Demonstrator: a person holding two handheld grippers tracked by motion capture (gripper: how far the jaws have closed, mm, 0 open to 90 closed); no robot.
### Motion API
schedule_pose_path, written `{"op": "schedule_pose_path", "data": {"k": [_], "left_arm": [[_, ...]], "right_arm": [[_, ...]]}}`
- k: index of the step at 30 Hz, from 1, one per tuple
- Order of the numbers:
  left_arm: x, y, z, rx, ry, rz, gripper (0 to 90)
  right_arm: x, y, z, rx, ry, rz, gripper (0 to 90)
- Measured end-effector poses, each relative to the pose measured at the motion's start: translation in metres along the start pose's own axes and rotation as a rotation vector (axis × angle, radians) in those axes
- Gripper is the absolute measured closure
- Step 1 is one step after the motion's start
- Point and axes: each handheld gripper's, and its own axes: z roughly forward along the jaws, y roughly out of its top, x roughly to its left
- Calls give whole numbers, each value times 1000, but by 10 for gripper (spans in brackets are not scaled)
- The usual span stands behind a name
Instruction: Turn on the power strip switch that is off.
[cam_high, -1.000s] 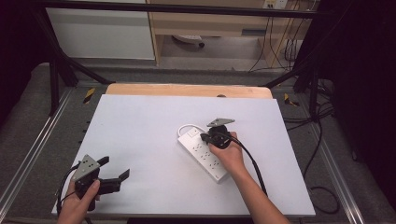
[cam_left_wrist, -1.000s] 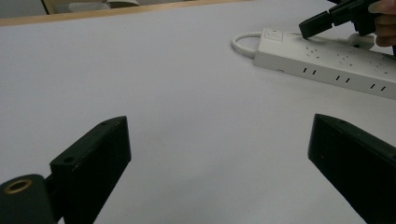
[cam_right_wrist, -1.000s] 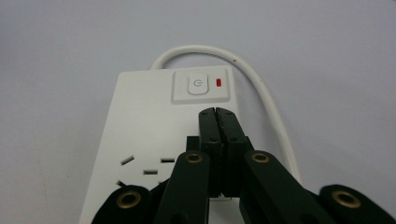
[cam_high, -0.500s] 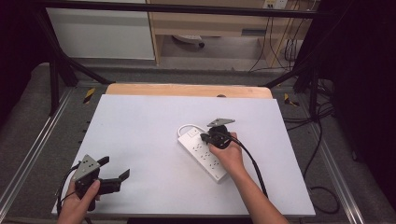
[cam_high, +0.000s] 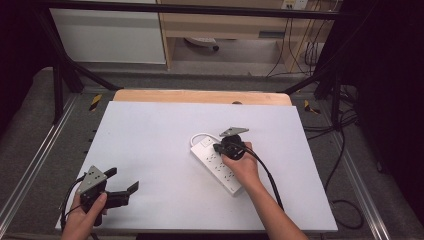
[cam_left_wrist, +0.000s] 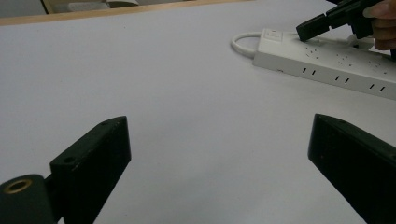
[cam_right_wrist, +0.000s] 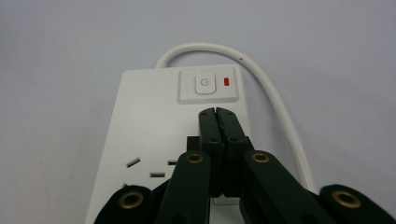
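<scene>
White power strip (cam_high: 217, 163) lying diagonally on the pale surface (cam_high: 150, 140), right gripper (cam_right_wrist: 217, 113) pressed together just short of its power button (cam_right_wrist: 204, 84), left gripper (cam_high: 122, 182) spread wide at 7 o'clock, holding nothing

White table (cam_high: 160, 135) carried wooden strip (cam_high: 200, 96) along far edge. White power strip (cam_high: 216, 167) lay flat on table, right of centre, turned diagonal. Its white cable (cam_high: 198, 135) curved out at far end, beside power button (cam_right_wrist: 204, 85) and red light (cam_right_wrist: 227, 81).
</scene>
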Motion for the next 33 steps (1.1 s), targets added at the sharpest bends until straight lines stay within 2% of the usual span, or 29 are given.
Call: {"op": "schedule_pose_path", "data": {"k": [7,33], "left_arm": [[0,0,0,-1,-1,0,59],[0,0,0,1,6,2,60]], "right_arm": [[5,0,0,-17,13,-4,900],[1,6,-17,-106,33,20,900]]}}
